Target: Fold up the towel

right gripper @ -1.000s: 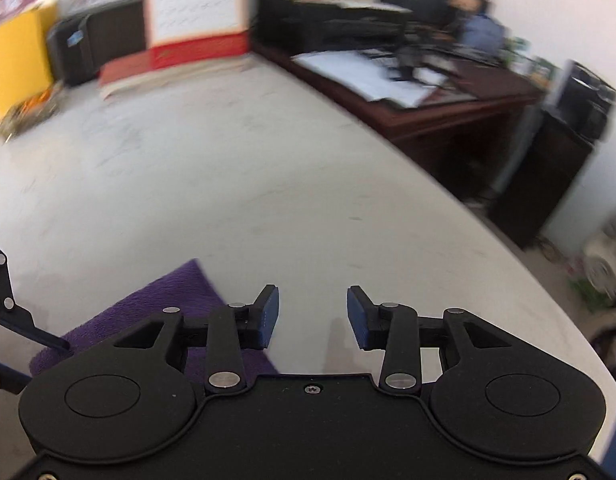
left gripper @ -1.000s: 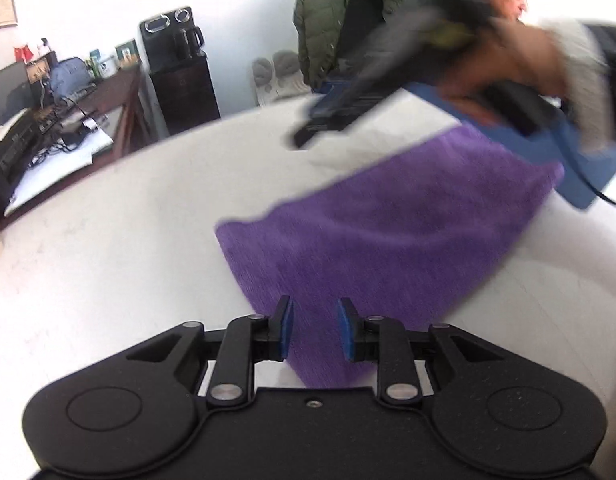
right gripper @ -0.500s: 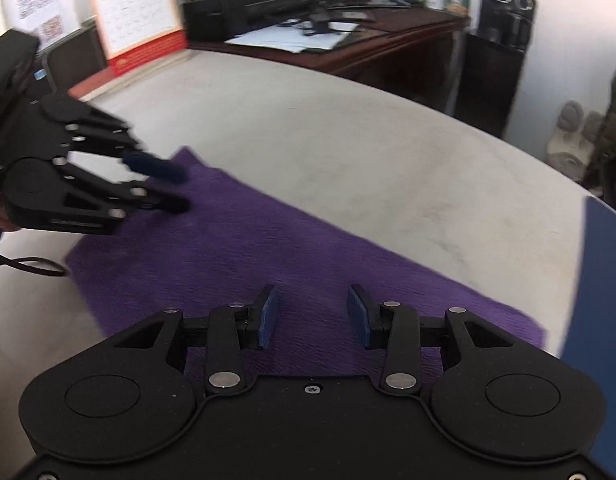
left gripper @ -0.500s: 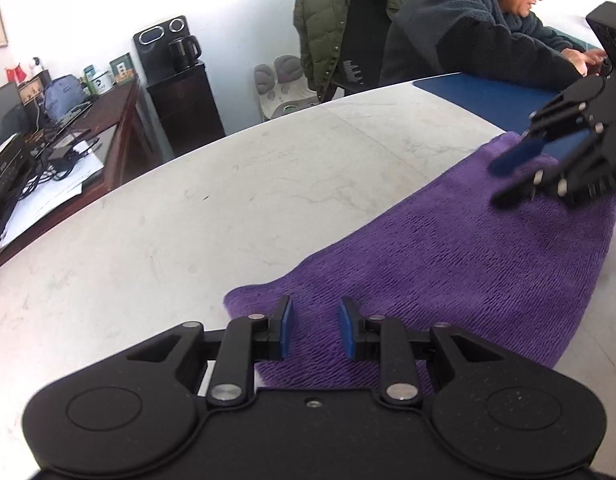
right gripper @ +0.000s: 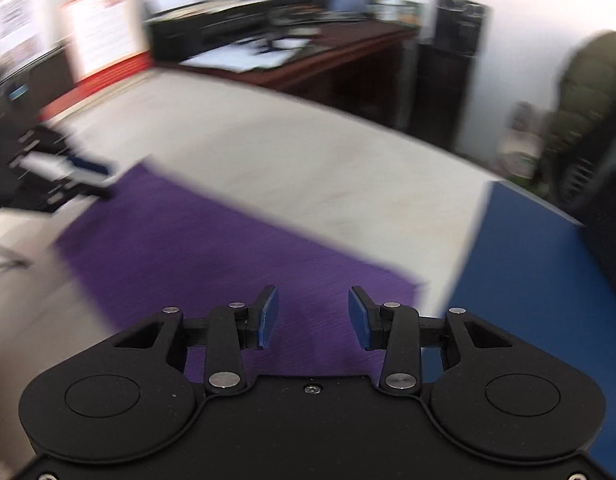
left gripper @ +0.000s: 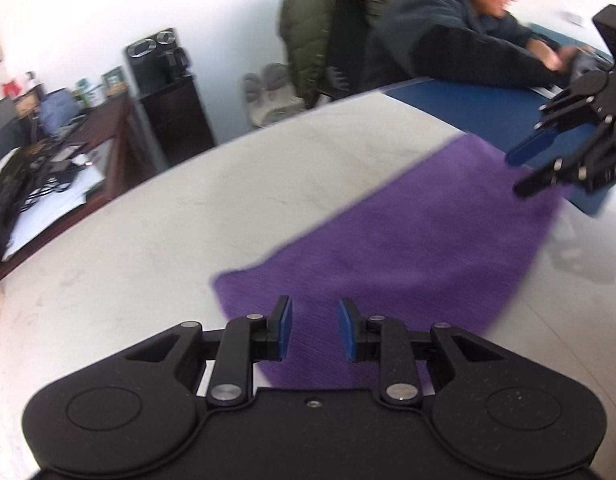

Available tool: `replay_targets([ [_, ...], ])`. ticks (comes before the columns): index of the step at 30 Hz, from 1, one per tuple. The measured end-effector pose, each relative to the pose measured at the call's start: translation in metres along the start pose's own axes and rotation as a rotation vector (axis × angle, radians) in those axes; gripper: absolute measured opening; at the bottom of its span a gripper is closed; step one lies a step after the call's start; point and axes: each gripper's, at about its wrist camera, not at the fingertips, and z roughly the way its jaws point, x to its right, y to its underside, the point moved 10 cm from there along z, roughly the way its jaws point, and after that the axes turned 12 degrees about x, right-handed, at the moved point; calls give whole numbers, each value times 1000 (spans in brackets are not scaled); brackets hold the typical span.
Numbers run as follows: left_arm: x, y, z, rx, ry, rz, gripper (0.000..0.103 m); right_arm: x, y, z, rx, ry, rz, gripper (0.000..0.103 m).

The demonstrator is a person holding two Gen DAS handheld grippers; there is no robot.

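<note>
A purple towel point(left gripper: 408, 240) lies flat on the pale table point(left gripper: 188, 208). My left gripper point(left gripper: 314, 330) is open and empty, just above the towel's near end. My right gripper point(left gripper: 520, 172) shows in the left wrist view over the towel's far end, open. In the right wrist view the towel point(right gripper: 212, 248) stretches away, my right gripper point(right gripper: 313, 318) is open and empty above its near end, and the left gripper point(right gripper: 88, 180) appears blurred at the far end.
A blue mat point(right gripper: 520, 280) lies beside the towel's right end; it also shows in the left wrist view point(left gripper: 480, 116). A seated man point(left gripper: 460, 36) leans on it. A dark wooden desk point(left gripper: 68, 148) with clutter stands beyond the table edge.
The towel has been laid out flat on the table. Both grippers have stayed open and now hover over opposite ends. The right gripper has drifted toward the blue mat.
</note>
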Motion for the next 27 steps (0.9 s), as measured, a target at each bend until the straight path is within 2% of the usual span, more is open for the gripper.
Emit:
replay_targets([
  [4,6,20,4,-27,-17,31,25,-14,26,-1,-64,3,-14,38],
  [10,-10,26,1,-37,-66,18,25,19,40,-17,-64,122,5,45],
  [18,-27,30,-14,-71,-154,18,25,51,44,-28,-61,284,68,45],
  [23,-31,30,-25,-84,-183,2,25,50,30,-22,-25,294,77,45],
  [27,-29,16,-31,-90,-207,-61,25,45,17,-25,21,239,165,46],
])
